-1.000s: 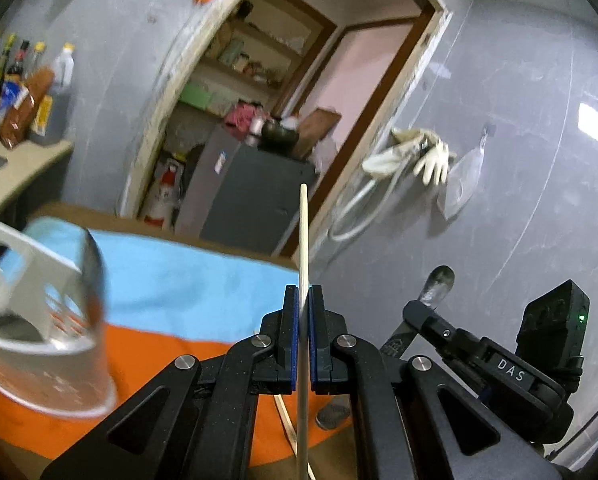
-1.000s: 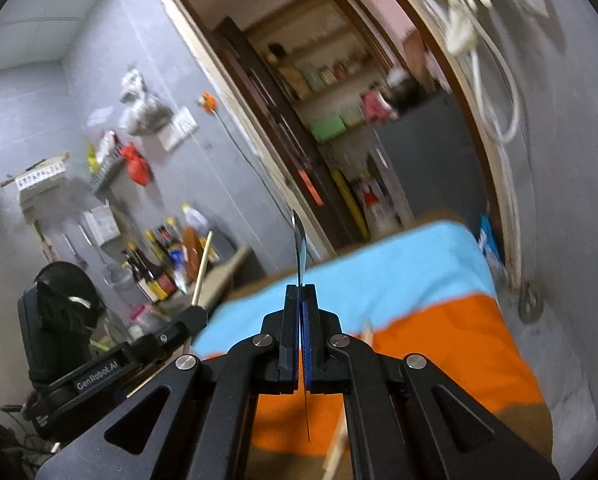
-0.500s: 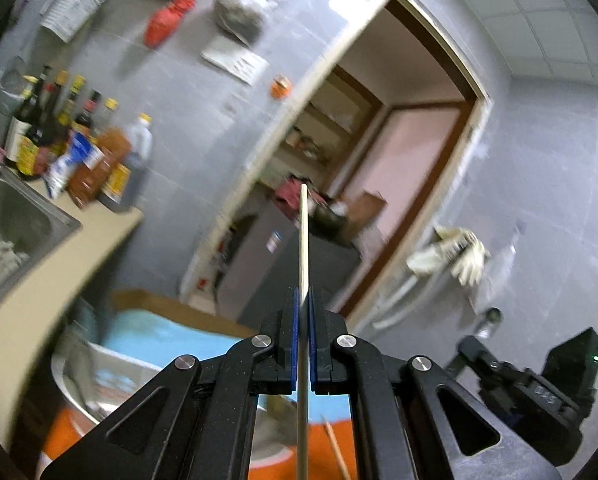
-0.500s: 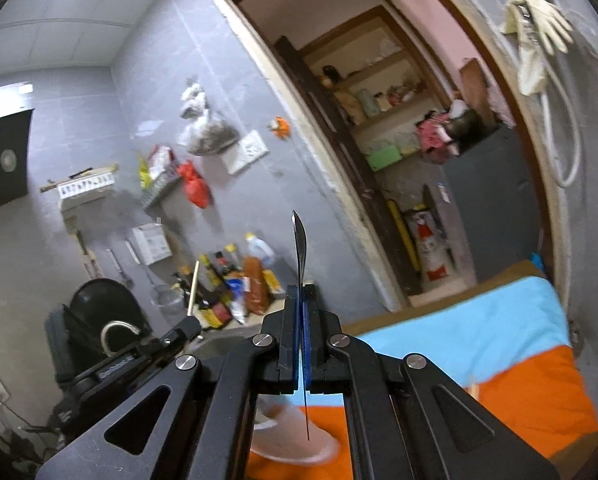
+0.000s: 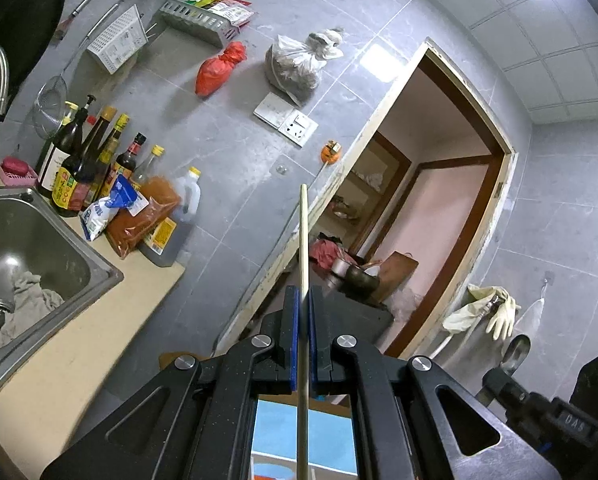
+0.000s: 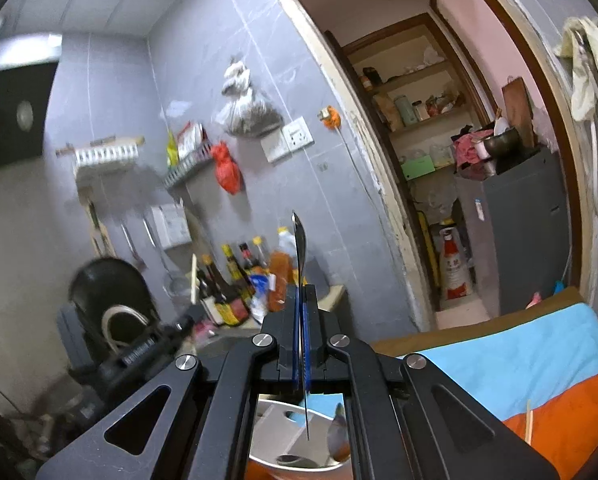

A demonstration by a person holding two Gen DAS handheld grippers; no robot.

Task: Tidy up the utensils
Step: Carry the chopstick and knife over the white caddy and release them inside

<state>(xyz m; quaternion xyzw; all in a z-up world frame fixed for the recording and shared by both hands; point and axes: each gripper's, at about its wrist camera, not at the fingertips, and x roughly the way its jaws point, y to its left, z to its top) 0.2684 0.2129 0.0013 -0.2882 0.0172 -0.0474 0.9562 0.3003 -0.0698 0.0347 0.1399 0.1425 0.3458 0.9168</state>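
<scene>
My left gripper [image 5: 303, 300] is shut on a pale wooden chopstick [image 5: 303, 236] that stands upright, pointing up past the fingers. My right gripper [image 6: 301, 298] is shut on a metal spoon [image 6: 300, 246], seen edge-on with its bowl up. Below the right gripper a shiny metal utensil holder [image 6: 295, 436] with cut-out holes stands on the blue and orange cloth [image 6: 519, 372]. The right gripper and its spoon bowl [image 5: 516, 350] show at the lower right of the left wrist view. The left gripper [image 6: 191, 316] with its chopstick shows at the left of the right wrist view.
A steel sink [image 5: 31, 248] with a rag sits at the left, with several sauce bottles [image 5: 95, 168] behind it on the counter. A loose chopstick [image 6: 529, 420] lies on the orange cloth. A doorway [image 6: 439, 140] with shelves and a grey cabinet is beyond the table.
Both grippers have tilted upward, so the views swung from the table toward the wall and ceiling. Each still holds its utensil. The holder now lies under the right gripper.
</scene>
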